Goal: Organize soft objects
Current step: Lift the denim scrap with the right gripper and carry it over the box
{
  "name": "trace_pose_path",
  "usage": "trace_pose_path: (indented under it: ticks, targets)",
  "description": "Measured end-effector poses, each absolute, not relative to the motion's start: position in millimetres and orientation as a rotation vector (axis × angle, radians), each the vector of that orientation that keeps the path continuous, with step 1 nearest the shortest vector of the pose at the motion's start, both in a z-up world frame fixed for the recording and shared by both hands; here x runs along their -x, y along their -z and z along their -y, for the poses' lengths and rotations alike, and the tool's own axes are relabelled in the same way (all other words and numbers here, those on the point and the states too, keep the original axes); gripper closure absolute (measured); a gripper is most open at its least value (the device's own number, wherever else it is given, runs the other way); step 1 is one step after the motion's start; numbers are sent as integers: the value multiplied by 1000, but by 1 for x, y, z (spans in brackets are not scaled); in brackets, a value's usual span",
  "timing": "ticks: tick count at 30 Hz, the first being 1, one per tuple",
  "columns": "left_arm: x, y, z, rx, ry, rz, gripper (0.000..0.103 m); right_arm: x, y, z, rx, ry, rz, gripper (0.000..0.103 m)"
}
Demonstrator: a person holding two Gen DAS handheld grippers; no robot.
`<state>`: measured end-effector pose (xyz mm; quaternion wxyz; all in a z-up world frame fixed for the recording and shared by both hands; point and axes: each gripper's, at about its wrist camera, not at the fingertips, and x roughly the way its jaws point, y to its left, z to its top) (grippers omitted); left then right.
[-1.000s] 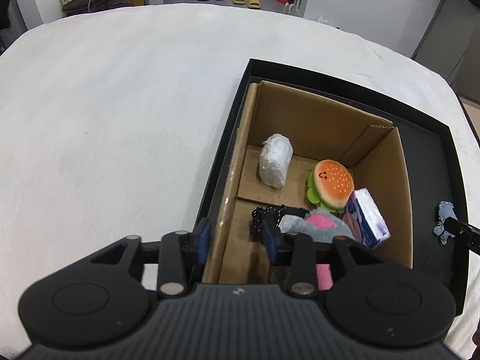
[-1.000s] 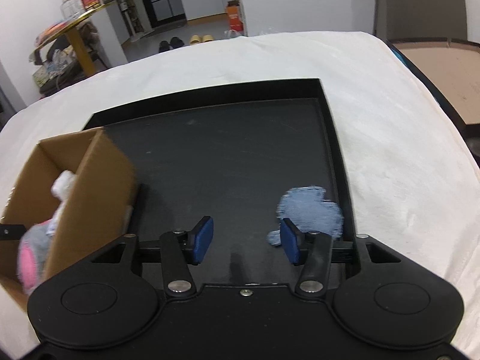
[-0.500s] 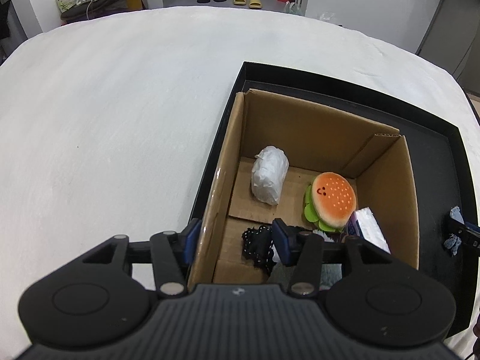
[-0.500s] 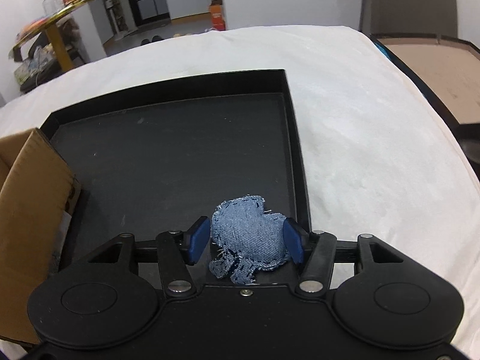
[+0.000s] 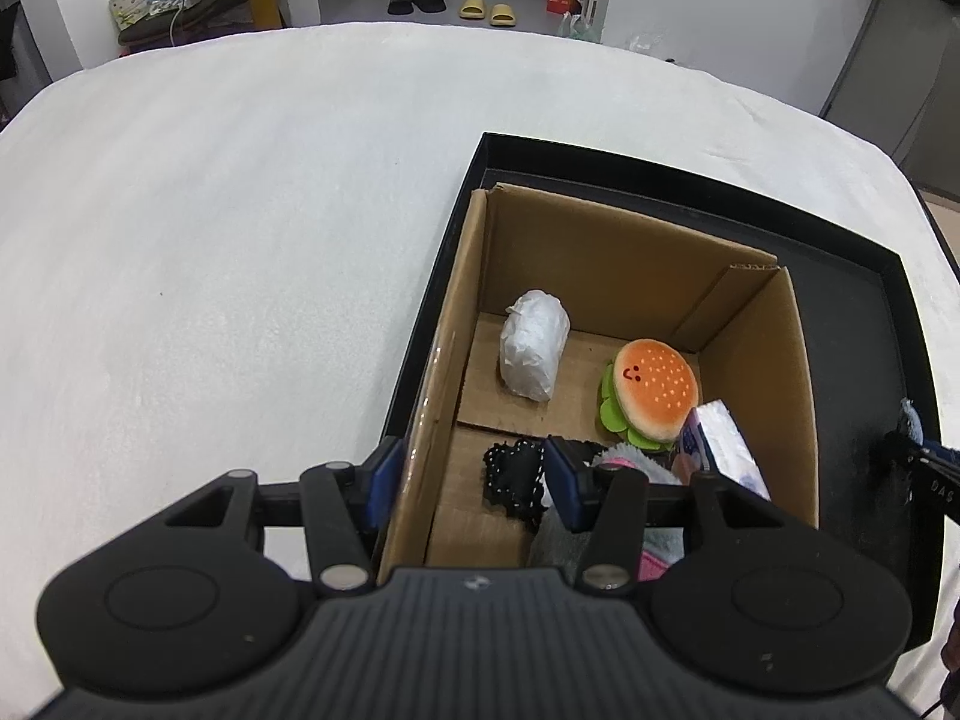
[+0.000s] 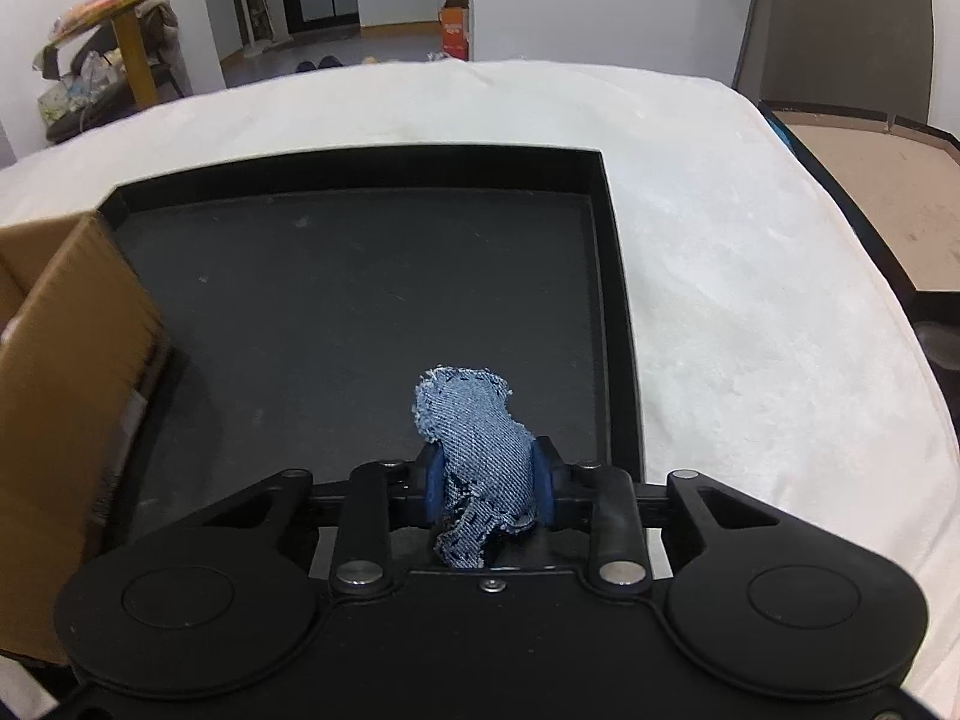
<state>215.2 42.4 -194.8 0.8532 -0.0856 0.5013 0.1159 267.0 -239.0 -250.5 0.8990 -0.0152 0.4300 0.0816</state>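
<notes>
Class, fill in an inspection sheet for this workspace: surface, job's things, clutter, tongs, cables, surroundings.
Surface: white cloth with a black tray on it.
Job's things: cardboard box stands in the tray; inside are a burger plush, a white bundle, a black knit piece, a tissue pack and a grey-pink plush. Denim scrap is outside the box.
Clutter: nothing seen.
Tongs: left tongs open, straddling the box's left wall; right tongs have just closed and are shut on the denim scrap.
Cables: nothing seen on the cloth.
Surroundings: slippers on the floor, a cluttered table, an orange carton.
</notes>
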Motion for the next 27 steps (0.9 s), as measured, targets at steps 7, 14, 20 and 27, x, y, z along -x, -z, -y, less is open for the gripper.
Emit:
trace_pose_path:
  ticks: [7, 14, 20, 27]
  targets:
    - [-211, 195, -41, 164, -240, -1054, 53, -255, 236, 231, -2, -218, -861, 75]
    - [-201, 191, -43, 173, -242, -1046, 53, -252, 212, 229, -42, -270, -812, 75]
    - [-193, 187, -46, 179, -246, -1044, 53, -249, 197, 228, -80, -311, -781, 75]
    - [-186, 180, -48, 183, -237, -1032, 53, -241, 175, 215, -97, -341, -734, 75]
